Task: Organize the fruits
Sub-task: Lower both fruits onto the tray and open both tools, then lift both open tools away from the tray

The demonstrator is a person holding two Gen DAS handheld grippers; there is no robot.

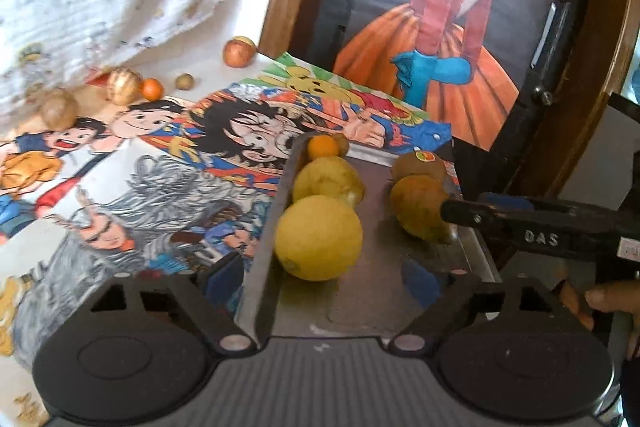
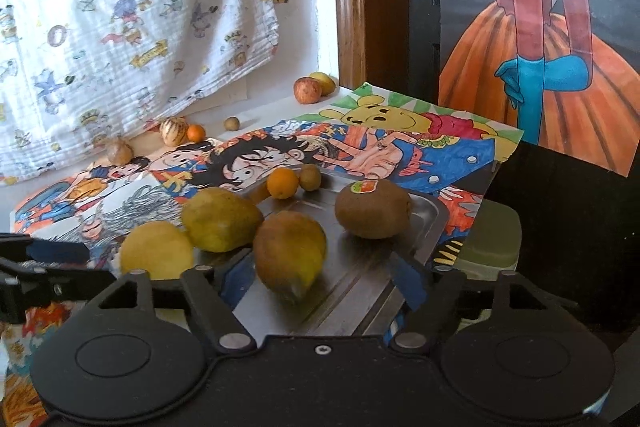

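Note:
A steel tray holds a yellow lemon, a greenish pear, a brownish-yellow fruit, a kiwi with a sticker, a small orange and a small brown fruit. My left gripper is open over the tray's near end, just behind the lemon. My right gripper is open, its fingers either side of the brownish-yellow fruit; it also shows in the left wrist view.
Loose fruits lie at the back of the table: an apple, a striped round fruit, a small orange, small brown fruits. Cartoon drawings cover the table; a patterned cloth hangs behind.

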